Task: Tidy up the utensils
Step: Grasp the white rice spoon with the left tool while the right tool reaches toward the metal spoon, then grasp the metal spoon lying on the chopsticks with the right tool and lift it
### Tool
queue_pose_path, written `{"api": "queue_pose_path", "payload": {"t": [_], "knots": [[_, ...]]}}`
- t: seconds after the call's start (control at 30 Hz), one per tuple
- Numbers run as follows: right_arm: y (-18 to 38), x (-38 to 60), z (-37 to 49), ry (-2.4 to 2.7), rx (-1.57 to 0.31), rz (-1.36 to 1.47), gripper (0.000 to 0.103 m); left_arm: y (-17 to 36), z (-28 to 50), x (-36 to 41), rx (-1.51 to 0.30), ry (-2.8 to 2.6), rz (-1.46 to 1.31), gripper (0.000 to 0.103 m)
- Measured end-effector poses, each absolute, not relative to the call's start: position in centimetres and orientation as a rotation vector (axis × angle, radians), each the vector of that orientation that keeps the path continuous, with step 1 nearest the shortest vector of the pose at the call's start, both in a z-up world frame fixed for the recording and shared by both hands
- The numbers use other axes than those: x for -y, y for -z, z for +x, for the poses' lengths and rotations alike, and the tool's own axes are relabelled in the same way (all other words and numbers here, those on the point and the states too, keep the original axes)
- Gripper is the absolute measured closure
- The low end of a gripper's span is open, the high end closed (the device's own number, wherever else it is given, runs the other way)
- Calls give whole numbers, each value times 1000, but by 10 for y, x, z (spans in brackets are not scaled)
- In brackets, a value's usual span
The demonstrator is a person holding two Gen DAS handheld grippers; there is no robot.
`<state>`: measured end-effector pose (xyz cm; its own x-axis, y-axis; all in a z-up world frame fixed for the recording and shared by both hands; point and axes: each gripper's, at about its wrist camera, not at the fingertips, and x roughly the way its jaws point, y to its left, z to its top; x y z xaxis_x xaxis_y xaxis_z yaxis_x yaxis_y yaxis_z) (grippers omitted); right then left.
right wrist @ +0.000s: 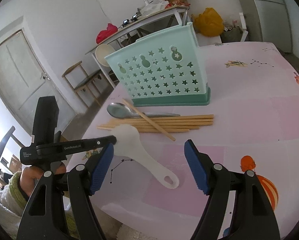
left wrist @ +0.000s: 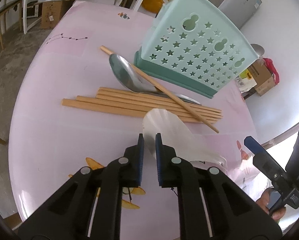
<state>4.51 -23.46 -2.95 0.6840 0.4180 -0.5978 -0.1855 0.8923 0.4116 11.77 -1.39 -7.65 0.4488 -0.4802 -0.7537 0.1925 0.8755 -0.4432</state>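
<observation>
The left gripper (left wrist: pixel 149 140) has its jaws pinched down on the edge of the white rice paddle (right wrist: pixel 129 140), catching only the rim of the broad blade. The paddle's handle trails back across the pink table (left wrist: pixel 69 80) towards the right gripper (right wrist: pixel 149 156), whose jaws stand wide apart with nothing in them, straddling the handle without touching it.

That thin edge-on bite looks risky to me. The paddle is smooth plastic, and held so far from its middle it could swing or slip out as it lifts, dropping onto the bundle of chopsticks (left wrist: pixel 129 104) just beyond it. One loose chopstick (left wrist: pixel 159 88) lies crosswise over the bundle and the metal spoon (left wrist: pixel 125 76), so any knock could set it rolling towards the table's edge.

The green utensil holder (left wrist: pixel 189 50) stands upright just behind the spoon, with another white utensil already poking from its top. It looks light and tall; if the paddle comes in at an angle and catches the rim, the holder could tip or slide. The two grippers are also close together, so a careless turn of either hand could bump one against the other and jar the paddle free.
</observation>
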Motion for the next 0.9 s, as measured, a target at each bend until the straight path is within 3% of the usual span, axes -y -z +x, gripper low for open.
{"api": "queue_pose_path", "payload": {"t": [0.47,0.9], "knots": [[1,213,72,-439,-693,273,32,74,99,-24,-996,341,-276,94],[2,105,151,-608,-814,-3,61,77,87,-38,-943,350,-284,93]]}}
